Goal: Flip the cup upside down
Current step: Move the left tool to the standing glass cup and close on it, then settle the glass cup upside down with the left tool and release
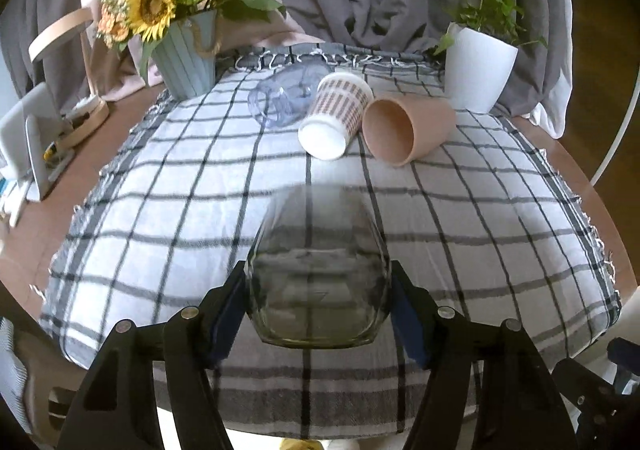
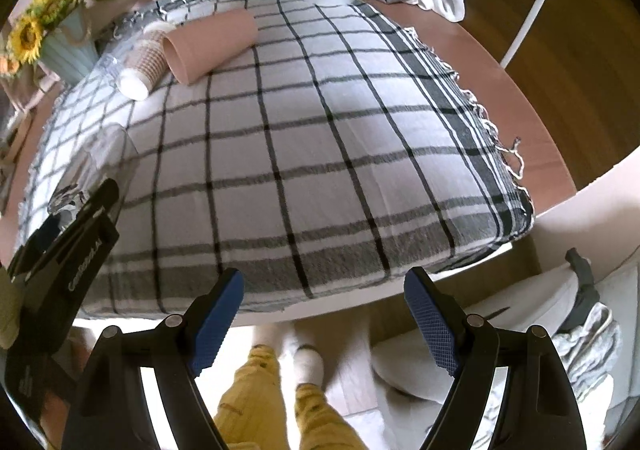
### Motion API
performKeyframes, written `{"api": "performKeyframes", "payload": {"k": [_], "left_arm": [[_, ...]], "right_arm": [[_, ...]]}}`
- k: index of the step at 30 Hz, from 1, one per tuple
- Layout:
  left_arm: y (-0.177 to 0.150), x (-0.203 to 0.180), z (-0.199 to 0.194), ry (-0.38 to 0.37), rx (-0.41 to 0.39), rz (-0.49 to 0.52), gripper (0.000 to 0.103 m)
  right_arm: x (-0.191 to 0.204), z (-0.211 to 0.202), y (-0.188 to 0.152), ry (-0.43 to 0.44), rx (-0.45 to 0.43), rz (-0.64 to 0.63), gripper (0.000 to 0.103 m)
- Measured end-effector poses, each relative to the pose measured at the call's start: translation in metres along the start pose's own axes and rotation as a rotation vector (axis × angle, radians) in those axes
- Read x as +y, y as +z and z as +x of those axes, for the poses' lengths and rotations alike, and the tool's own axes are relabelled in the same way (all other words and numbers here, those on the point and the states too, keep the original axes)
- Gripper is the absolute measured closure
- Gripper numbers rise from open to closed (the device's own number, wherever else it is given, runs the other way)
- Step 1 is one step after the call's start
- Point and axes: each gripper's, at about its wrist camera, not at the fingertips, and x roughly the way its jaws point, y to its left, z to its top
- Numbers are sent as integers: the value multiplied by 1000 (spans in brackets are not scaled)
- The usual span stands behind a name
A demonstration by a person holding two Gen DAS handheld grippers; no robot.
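Observation:
My left gripper (image 1: 318, 290) is shut on a clear glass cup (image 1: 318, 270), held between its blue pads above the checked cloth, its thick base toward the camera and its mouth pointing away. In the right wrist view the same glass (image 2: 86, 169) and the left gripper (image 2: 76, 246) show at the left edge. My right gripper (image 2: 324, 292) is open and empty, at the near edge of the table. Three more cups lie on their sides at the back: a clear bluish glass (image 1: 282, 97), a white patterned cup (image 1: 334, 113) and a pink cup (image 1: 406, 127).
A checked cloth (image 1: 480, 230) covers the round table. A vase of sunflowers (image 1: 188, 61) stands back left, a white plant pot (image 1: 478, 65) back right. A lamp and clutter (image 1: 52, 121) sit at the left. Yellow-trousered legs (image 2: 272, 390) are below the table edge.

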Motion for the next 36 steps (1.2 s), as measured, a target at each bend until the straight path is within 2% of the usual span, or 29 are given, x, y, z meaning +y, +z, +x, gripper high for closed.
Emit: {"api": "performKeyframes", "payload": {"k": [12,18,29,30,31,33,35,36], "left_arm": [[47,7,24,-26,33,20,37],[59,8,36,-38,54,24,37],[65,9,40,-51,76,39,37],[65,8,40,-54,82,45,35],[65,8,38,-62,81,51,24],[65,7,26,-68,49,59,10],[64,7,8,-65,4,60,8],[63,7,1,-56,-12,64,3]], "right_arm": [[19,-16,36,52,-92,52,21],[20,-13,48,42,-93,103,21],[24,-9,52,46,-74,123,21],[24,-9,52,46,-75,123,21],[24,-9,52,46,-79,125,21],[24,-12,51,47,-89,131,21],[24,-18,48,48,-104,129,21],[23,-22,47,46,-112,126,21]]}}
